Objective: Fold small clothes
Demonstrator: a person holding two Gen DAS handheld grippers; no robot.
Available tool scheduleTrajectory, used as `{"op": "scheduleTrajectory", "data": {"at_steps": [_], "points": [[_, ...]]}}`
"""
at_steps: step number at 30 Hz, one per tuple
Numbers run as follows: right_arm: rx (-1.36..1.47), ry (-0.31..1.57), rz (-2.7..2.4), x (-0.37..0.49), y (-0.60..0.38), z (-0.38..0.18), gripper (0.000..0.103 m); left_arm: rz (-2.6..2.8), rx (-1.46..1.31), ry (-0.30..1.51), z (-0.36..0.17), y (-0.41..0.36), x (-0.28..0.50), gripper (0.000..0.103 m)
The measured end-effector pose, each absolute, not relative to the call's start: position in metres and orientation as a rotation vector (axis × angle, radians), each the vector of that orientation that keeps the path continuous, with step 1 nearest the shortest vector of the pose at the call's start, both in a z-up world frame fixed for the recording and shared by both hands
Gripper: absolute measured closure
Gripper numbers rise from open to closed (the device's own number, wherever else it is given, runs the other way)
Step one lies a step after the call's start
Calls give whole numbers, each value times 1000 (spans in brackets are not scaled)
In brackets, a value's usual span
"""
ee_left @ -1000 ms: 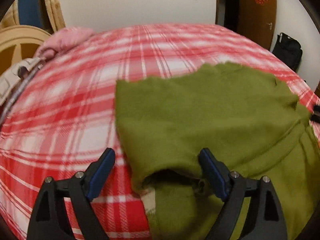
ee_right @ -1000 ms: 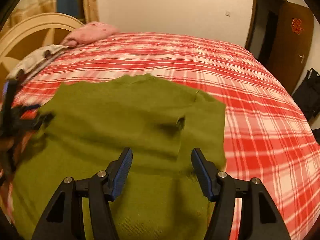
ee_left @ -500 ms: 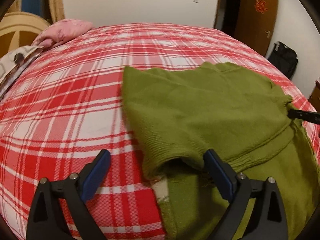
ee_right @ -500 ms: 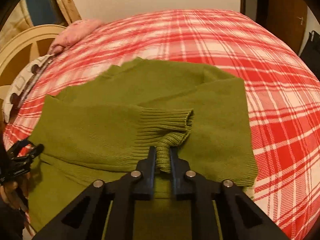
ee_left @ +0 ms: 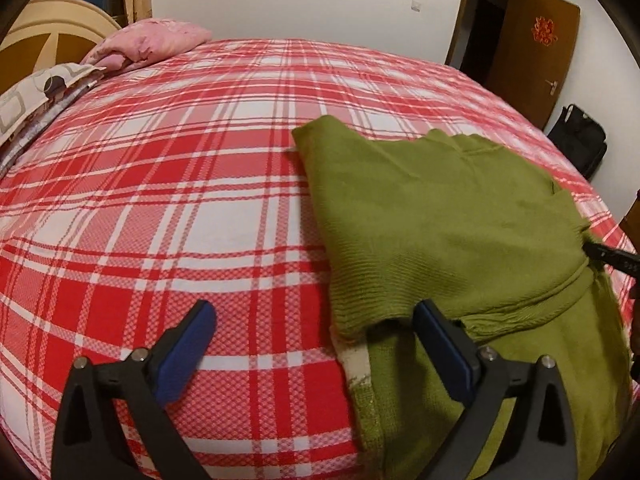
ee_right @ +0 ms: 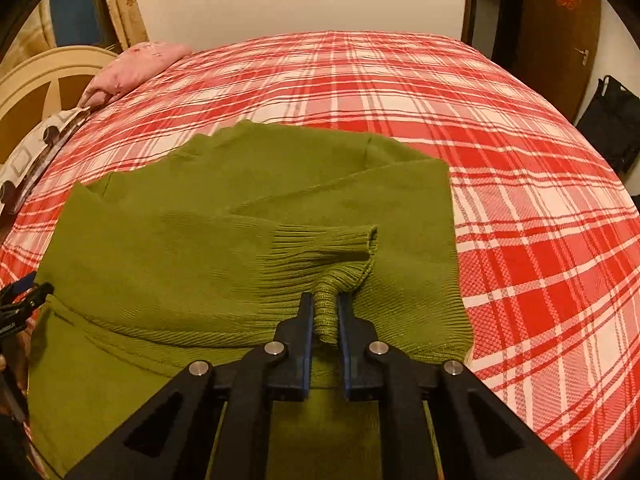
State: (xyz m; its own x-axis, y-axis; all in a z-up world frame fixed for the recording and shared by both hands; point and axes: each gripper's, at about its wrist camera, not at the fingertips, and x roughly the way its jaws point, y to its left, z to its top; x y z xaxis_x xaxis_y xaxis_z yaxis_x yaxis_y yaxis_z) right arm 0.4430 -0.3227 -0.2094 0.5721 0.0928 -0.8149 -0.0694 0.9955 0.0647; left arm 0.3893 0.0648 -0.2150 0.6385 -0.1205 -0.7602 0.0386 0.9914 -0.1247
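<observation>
Knitwear in olive green, a small sweater [ee_right: 224, 240], is lying spread on the red plaid bed [ee_left: 168, 200] with one sleeve already laid across its body. The right tool [ee_right: 325, 312] is pinching the ribbed cuff [ee_right: 336, 256] of that sleeve, jaws nearly together with a fold of rib bunched between the blue pads. The left tool [ee_left: 316, 334] has just been opening and is standing wide, gripping nothing; one pad is sitting over bare bedding, the other just at the folded edge of the sweater. To do this step well, the right tool should be carrying the cuff low and straight so the sleeve is not dragging the body out of square, while the left is steadying or taking the near hem. A pale patch by the sweater's lower edge [ee_left: 358, 364] may be a label, but nothing is legible; the red emblem on the door [ee_left: 542, 30] is too small to read.
</observation>
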Motion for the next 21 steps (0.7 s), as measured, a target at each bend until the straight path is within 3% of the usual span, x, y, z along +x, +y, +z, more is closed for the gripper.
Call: {"op": "scheduleTrajectory", "data": {"at_steps": [1,3,5,11,21], "points": [[29,962,94,444,-324,-210,88,-86,-111,870,-214,68,388,1],[4,960,56,443,-326,-206,62,-44,-129,843,-209,73,384,1],[-28,945,21,438,-326,-198,47,-12,-129,819,-204,76,382,1],[-79,880,144,429,-292,-175,45,64,-85,844,-209,73,389,0],[-115,948,192,443,-268,-219,44,63,-47,886,-219,67,389,0]]}}
